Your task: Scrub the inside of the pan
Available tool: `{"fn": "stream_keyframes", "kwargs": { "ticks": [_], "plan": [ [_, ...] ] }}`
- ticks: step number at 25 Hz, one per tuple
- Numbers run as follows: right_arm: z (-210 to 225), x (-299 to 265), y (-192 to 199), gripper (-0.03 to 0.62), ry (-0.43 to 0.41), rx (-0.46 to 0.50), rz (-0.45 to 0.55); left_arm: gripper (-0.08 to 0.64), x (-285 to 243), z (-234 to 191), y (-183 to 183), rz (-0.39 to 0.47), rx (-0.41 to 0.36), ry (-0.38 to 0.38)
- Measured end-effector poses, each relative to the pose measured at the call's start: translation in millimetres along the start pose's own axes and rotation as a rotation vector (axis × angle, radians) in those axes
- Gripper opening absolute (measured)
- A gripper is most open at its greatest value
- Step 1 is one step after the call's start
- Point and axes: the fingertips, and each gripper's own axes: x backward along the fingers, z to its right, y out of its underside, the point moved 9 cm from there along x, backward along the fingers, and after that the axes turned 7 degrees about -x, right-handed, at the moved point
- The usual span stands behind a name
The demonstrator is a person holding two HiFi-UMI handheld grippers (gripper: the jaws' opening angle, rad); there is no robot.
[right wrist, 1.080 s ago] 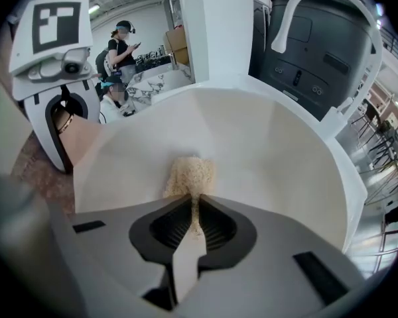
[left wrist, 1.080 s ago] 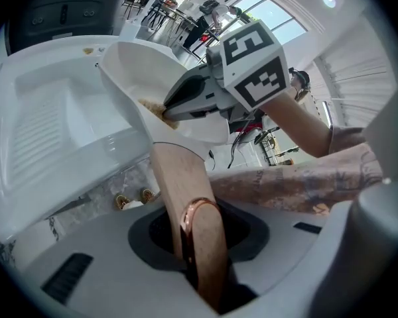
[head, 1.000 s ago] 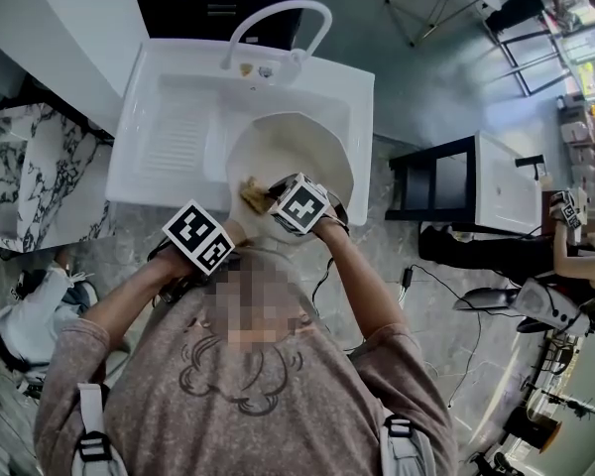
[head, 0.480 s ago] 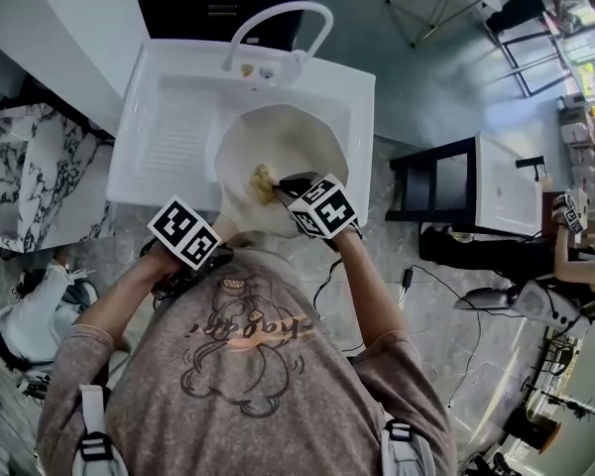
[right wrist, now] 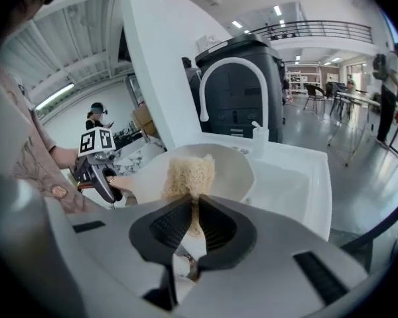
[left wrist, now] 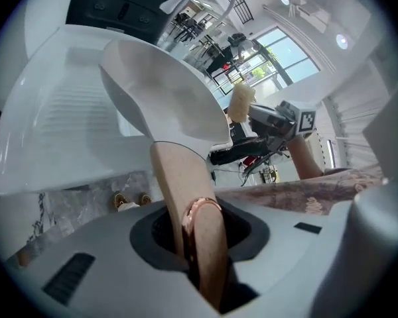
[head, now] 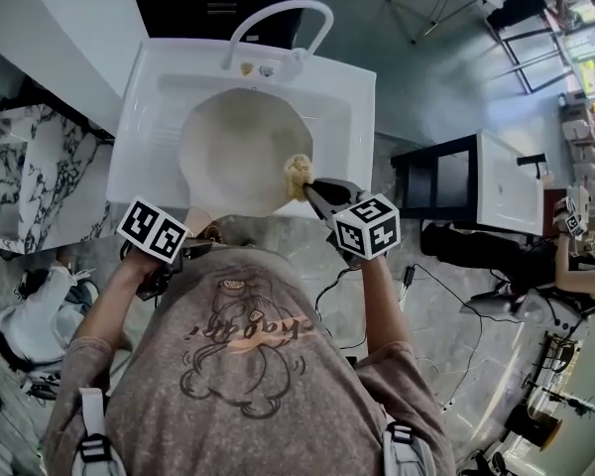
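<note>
The pan (head: 240,152) sits tilted over the white sink (head: 154,117), its cream inside facing the person. The left gripper (head: 181,250) is clamped on the end of the wooden handle (left wrist: 178,181), just past its copper ring. The right gripper (right wrist: 191,220) has its jaws pressed together on the lower edge of a tan scrubber (right wrist: 188,171). That pad sits at the pan's right-hand rim rather than down in the bowl. Three risks stand out. The hold on the scrubber is narrow, so a hard stroke could drag the pad out of the jaws. Working this near the rim, a stroke could run off the edge and miss the inside altogether. The pan appears to be carried largely by its handle end, so pressure on the far rim could lever it round in the left jaws and knock it against the sink wall or the faucet (head: 278,18).
</note>
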Motion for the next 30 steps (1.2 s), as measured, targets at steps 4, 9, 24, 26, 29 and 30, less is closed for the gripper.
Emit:
{"fn": "stream_keyframes", "kwargs": {
  "ticks": [4, 9, 24, 26, 29, 30],
  "plan": [
    [8, 9, 23, 0.046, 0.032, -0.136, 0.143, 0.107, 8, -13, 6, 0.048, 0.044, -0.046],
    [2, 2, 47, 0.046, 0.105, -0.171, 0.236, 0.107, 17, -24, 6, 0.114, 0.067, -0.128],
    [-15, -32, 66, 0.046, 0.181, -0.263, 0.286, 0.107, 27, -20, -6, 0.278, 0.008, -0.395],
    [-14, -32, 66, 0.046, 0.192, -0.269, 0.292, 0.107, 28, -20, -7, 0.287, 0.017, -0.407],
    [-9, -31, 67, 0.046, 0.214, -0.290, 0.286, 0.107, 29, -21, -9, 0.295, 0.036, -0.405],
    [-7, -31, 67, 0.046, 0.220, -0.295, 0.279, 0.107, 29, -21, -10, 0.298, 0.040, -0.404]
  ]
}}
